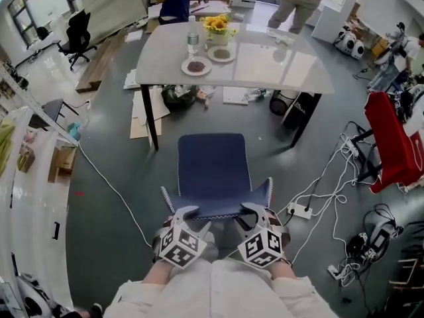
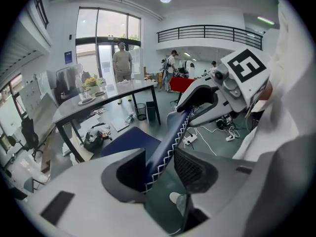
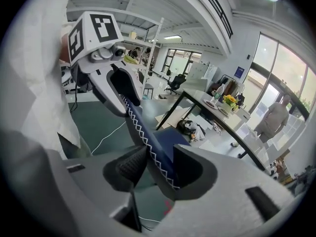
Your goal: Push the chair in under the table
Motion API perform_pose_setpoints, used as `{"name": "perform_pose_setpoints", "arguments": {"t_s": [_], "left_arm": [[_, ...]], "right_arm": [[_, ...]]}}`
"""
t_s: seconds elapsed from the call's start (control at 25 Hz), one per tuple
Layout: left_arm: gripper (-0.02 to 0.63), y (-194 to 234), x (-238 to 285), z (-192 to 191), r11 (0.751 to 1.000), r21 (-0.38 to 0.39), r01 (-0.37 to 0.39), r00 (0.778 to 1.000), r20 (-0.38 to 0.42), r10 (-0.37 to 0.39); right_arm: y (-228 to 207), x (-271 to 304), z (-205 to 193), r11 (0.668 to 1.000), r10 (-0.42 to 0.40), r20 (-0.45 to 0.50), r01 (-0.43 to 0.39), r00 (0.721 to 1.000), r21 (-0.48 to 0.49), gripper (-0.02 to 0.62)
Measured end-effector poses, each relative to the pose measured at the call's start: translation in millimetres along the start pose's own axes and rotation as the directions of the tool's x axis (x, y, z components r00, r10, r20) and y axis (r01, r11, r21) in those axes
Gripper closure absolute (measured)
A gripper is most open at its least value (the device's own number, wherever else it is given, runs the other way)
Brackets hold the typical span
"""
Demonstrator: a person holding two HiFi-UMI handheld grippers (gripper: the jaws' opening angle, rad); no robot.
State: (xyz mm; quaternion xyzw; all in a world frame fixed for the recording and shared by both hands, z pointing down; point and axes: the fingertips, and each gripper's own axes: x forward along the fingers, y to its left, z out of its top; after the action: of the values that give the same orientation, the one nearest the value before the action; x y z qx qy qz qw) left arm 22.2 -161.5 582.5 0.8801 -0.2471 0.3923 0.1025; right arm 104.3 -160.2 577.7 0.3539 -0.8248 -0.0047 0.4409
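You have both grippers on the top edge of the backrest (image 1: 218,211) of the blue chair (image 1: 212,171). The chair stands on the floor in front of the surface (image 1: 278,65), seat facing it and not yet under it.

Your right gripper (image 3: 158,167) looks clamped on the stitched edge, with a pad on each side. Your left gripper (image 2: 160,169) only straddles the edge: one jaw lies against the fabric, while the ribbed pad (image 2: 195,169) stands apart from it.

That uneven hold is the main risk. If you push now, the right side drives and the left can slip along the backrest, so the chair may swing off line. It has to pass between the left leg (image 1: 149,118) and the right leg (image 1: 301,118). A skewed seat could knock either one, and a knock would shake the bottle (image 1: 193,38), the plate (image 1: 197,65) and the flowers (image 1: 218,25).

Pushing high on the backrest may also tip the chair forward if its feet catch. The dark bag (image 1: 179,97) and the papers (image 1: 235,96) under the surface lie in the way, and the power strip (image 1: 299,211) lies on the floor near the chair's right side.
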Motion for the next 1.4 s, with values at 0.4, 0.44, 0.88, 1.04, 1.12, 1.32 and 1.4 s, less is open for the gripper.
{"name": "perform_pose_setpoints", "arguments": {"t_s": [0.4,0.44,0.88,1.04,1.12,1.32,1.4], "left_arm": [[0.417,65,15,19,0.999,0.041,-0.003,1.000,0.019,0.002],[0.416,71,18,22,0.999,0.042,-0.009,1.000,0.021,0.008],[0.408,136,46,55,0.998,0.050,-0.031,0.999,0.028,0.030],[0.408,159,55,67,0.998,0.053,-0.041,0.999,0.032,0.039],[0.407,170,60,73,0.998,0.054,-0.043,0.999,0.032,0.041],[0.405,199,71,87,0.997,0.059,-0.044,0.999,0.031,0.042],[0.405,210,75,93,0.997,0.059,-0.041,0.999,0.029,0.039]], "right_arm": [[-41,40,30,0.998,-0.037,0.005,0.037,0.999,0.044,0.451],[-47,44,32,0.998,-0.039,0.004,0.039,0.999,0.045,0.451],[-107,86,55,0.999,-0.031,0.027,0.030,0.999,0.042,0.453],[-128,100,64,0.999,-0.026,0.040,0.025,0.999,0.034,0.453],[-138,107,67,0.999,-0.023,0.044,0.021,0.999,0.030,0.452],[-164,124,80,1.000,-0.017,0.058,0.016,0.998,0.019,0.453],[-175,131,83,1.000,-0.010,0.054,0.009,0.998,0.021,0.453]]}}
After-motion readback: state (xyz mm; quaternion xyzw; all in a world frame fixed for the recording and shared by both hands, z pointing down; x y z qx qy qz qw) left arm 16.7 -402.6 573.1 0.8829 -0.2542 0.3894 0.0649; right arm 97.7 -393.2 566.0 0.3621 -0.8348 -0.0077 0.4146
